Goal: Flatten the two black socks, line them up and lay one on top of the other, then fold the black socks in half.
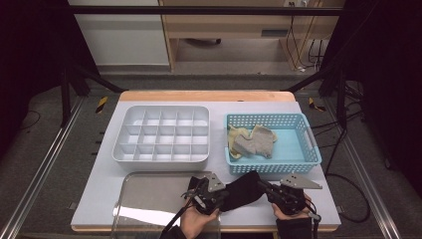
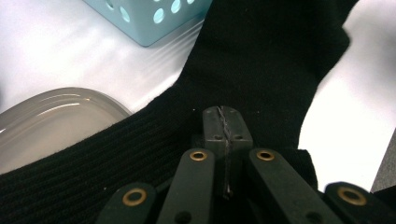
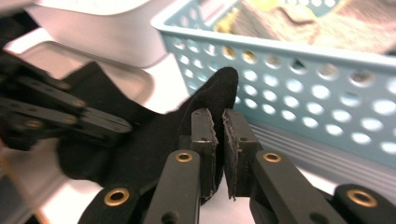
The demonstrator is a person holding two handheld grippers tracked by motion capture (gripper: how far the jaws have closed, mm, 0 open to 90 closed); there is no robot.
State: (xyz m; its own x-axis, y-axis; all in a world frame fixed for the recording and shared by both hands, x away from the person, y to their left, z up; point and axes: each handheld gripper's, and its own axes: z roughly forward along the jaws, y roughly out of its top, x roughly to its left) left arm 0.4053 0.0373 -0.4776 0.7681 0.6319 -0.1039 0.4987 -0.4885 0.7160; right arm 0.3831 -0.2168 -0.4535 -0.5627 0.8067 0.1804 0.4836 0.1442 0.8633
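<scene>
A black sock point(image 1: 243, 188) is stretched between my two grippers near the table's front edge. My left gripper point(image 1: 225, 195) is shut on its ribbed cuff end, with the jaws pressed together over the fabric point(image 2: 222, 116). The sock point(image 2: 261, 60) runs away from those jaws toward the basket. My right gripper point(image 1: 263, 186) is shut on the other end, and the sock's rounded tip point(image 3: 212, 88) sticks up past the nearly closed jaws point(image 3: 219, 119). In the right gripper view the left gripper point(image 3: 112, 126) shows farther off, holding the same sock.
A light blue perforated basket point(image 1: 308, 144) at the right holds tan and grey socks point(image 1: 254, 142). A white tray with several compartments point(image 1: 161, 158) stands to its left. A clear shallow tray point(image 1: 149, 199) lies at the front left, close to the left gripper.
</scene>
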